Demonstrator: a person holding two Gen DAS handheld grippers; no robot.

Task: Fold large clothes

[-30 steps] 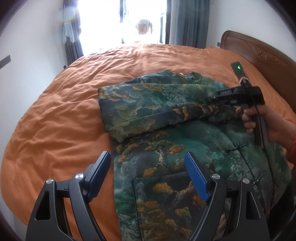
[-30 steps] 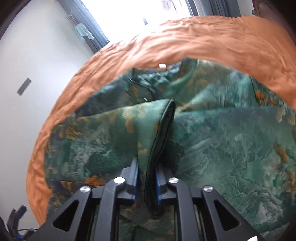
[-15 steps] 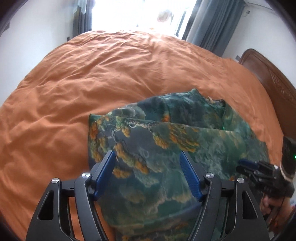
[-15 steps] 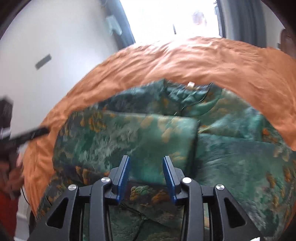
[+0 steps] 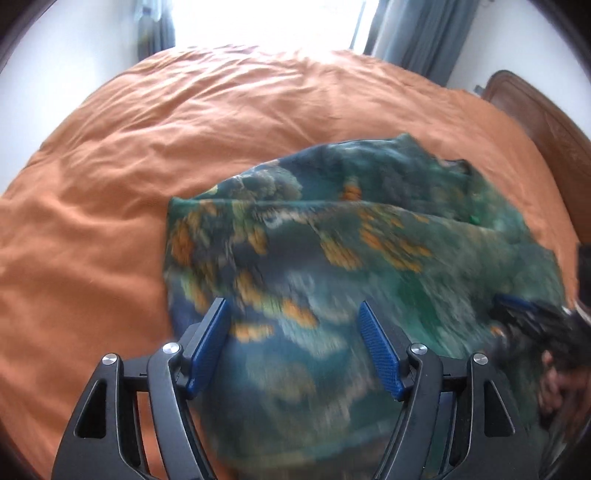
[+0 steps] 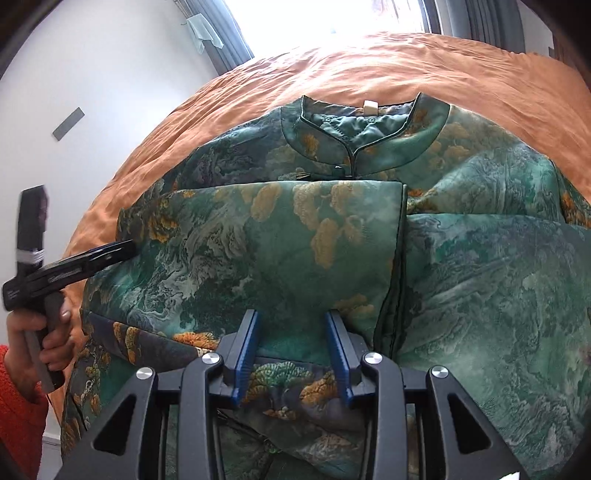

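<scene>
A green brocade jacket [image 6: 480, 295] with orange tree motifs lies front-up on the bed, its stand collar [image 6: 369, 133] at the far side. One sleeve [image 6: 277, 251] is folded flat across the chest. My right gripper [image 6: 291, 317] hovers over that sleeve's near edge, open, with nothing between its pads. My left gripper [image 5: 292, 306] hangs over the jacket's [image 5: 332, 258] folded left side; its jaws are opening and pinch no cloth. In the right wrist view the left gripper's [image 6: 125, 246] tips reach the jacket's left edge. The left wrist view is blurred and shows the right gripper [image 5: 517, 310] at its right edge.
An orange duvet [image 5: 184, 129] covers the bed all round the jacket. A wooden headboard [image 5: 535, 107] stands at the right. A bright window with grey curtains [image 5: 406, 33] lies beyond the bed. A hand [image 6: 40, 332] with a red sleeve [image 6: 18, 398] is low at the left, before a white wall [image 6: 92, 74].
My right gripper let go of the sleeve cuff it pinched; the sleeve now lies flat across the chest. The left gripper moved from the jacket's lower front to its folded left side.
</scene>
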